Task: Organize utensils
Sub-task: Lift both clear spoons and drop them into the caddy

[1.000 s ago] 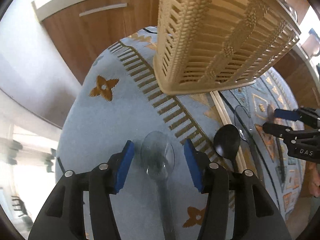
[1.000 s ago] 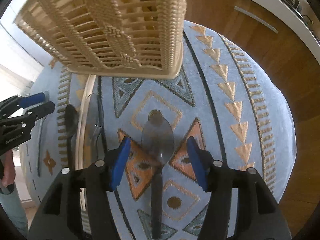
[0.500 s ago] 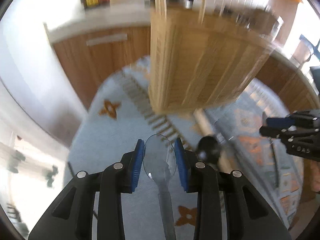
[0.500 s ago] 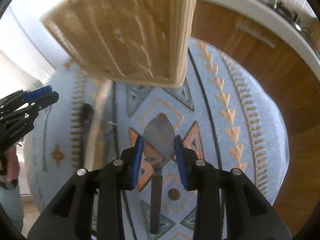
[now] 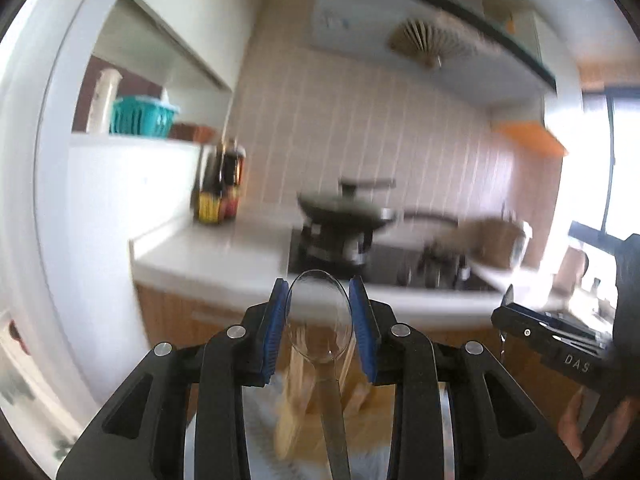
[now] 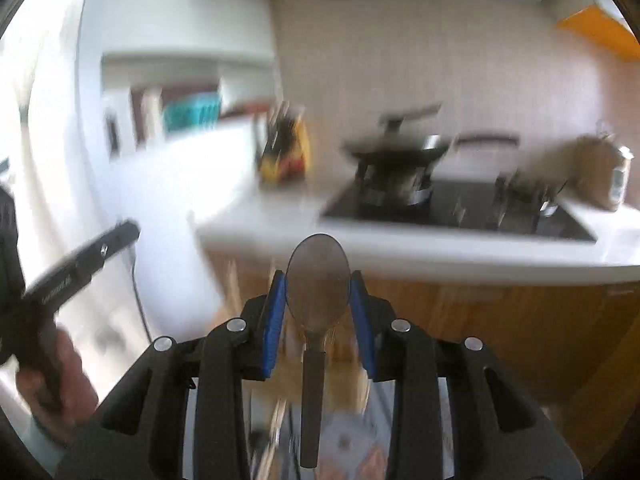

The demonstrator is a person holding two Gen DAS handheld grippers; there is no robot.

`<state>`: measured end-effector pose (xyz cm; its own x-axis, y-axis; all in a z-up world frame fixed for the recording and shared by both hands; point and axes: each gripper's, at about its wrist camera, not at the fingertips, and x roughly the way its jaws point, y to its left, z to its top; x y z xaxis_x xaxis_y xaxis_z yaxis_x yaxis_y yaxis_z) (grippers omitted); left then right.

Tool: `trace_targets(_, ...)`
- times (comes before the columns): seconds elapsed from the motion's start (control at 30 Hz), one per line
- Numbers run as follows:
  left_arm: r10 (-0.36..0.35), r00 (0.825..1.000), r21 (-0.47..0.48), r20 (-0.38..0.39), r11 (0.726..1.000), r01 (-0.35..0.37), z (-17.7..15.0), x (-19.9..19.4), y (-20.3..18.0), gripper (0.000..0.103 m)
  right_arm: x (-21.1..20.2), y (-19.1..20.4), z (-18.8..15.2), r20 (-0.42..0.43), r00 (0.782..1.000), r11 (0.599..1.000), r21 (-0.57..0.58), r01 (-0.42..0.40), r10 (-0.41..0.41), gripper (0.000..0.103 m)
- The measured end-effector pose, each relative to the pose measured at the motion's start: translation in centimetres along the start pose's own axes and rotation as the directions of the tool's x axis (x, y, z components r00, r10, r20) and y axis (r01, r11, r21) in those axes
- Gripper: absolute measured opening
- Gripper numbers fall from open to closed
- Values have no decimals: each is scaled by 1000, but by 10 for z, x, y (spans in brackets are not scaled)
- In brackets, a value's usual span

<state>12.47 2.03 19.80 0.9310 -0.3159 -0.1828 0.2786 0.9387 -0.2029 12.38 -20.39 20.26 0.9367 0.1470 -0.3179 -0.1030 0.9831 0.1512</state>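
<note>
My left gripper [image 5: 319, 320] is shut on a clear plastic spoon [image 5: 320, 316], held by the bowl with the handle trailing toward the camera. My right gripper [image 6: 318, 312] is shut on a smoky grey plastic spoon [image 6: 317, 292], held the same way. Both are raised high and pointed at the kitchen wall. The tan wicker basket [image 5: 304, 404] shows as a blur low behind the left fingers and low in the right wrist view [image 6: 340, 356]. Each gripper appears at the edge of the other's view: the right [image 5: 560, 344], the left [image 6: 76, 268].
A white counter [image 5: 224, 252] runs across ahead, with a black hob [image 6: 460, 208], a lidded pan [image 5: 344, 210] and sauce bottles [image 5: 218, 184]. Wooden cabinet fronts [image 6: 500, 320] lie below. A teal basket [image 5: 142, 116] sits on a shelf. The blue patterned tablecloth [image 5: 260, 420] is just visible below.
Both grippers closed on their spoons, lifted them off the cloth and tilted upward. The view swung from the table and basket to the counter and wall.
</note>
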Motion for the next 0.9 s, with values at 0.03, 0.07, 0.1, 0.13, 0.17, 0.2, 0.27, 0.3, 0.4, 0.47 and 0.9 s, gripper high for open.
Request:
trace_targets(0.03, 0, 1000, -11, 30, 1000, 1, 4, 5, -3, 29, -1, -2, 5, 42, 999, 1000, 10, 11, -11, 29)
trace_targets(0.07, 11, 998, -11, 65, 1000, -11, 7, 10, -10, 29, 6, -4, 10, 87, 996, 1000, 20, 23, -25, 29)
trace_targets(0.1, 17, 997, -6, 78, 1000, -16, 7, 13, -15, 29, 12, -9, 11, 111, 993, 999, 23, 36, -38, 29)
trace_targets(0.13, 15, 996, 0, 92, 1000, -15, 6, 20, -21, 29, 20, -10, 11, 136, 989, 998, 24, 59, -62, 29)
trace_targets(0.17, 21, 995, 6, 100, 1000, -22, 4, 26, -25, 30, 18, -10, 12, 152, 986, 997, 22, 72, -75, 29)
trace_targets(0.2, 26, 994, 12, 108, 1000, -27, 0, 29, -28, 30, 23, -10, 9, 170, 982, 996, 13, 86, -87, 29)
trace_targets(0.27, 30, 993, 22, 112, 999, -33, -7, 42, -34, 30, 33, -10, 1, 188, 975, 993, -3, 122, -119, 29)
trace_targets(0.3, 26, 994, 26, 104, 999, -29, -11, 50, -35, 30, 40, -9, -5, 190, 974, 991, -10, 130, -126, 29)
trace_targets(0.4, 29, 996, 23, 83, 999, -31, -20, 74, -29, 30, 52, -11, -19, 180, 976, 992, -10, 128, -125, 29)
trace_targets(0.47, 26, 998, 8, 61, 1000, -27, -27, 85, -25, 30, 54, -12, -30, 169, 978, 992, -5, 122, -120, 29)
trace_targets(0.9, -7, 1000, 3, -4, 1000, 7, -48, 90, -13, 38, 50, -19, -60, 132, 988, 997, 21, 80, -82, 30)
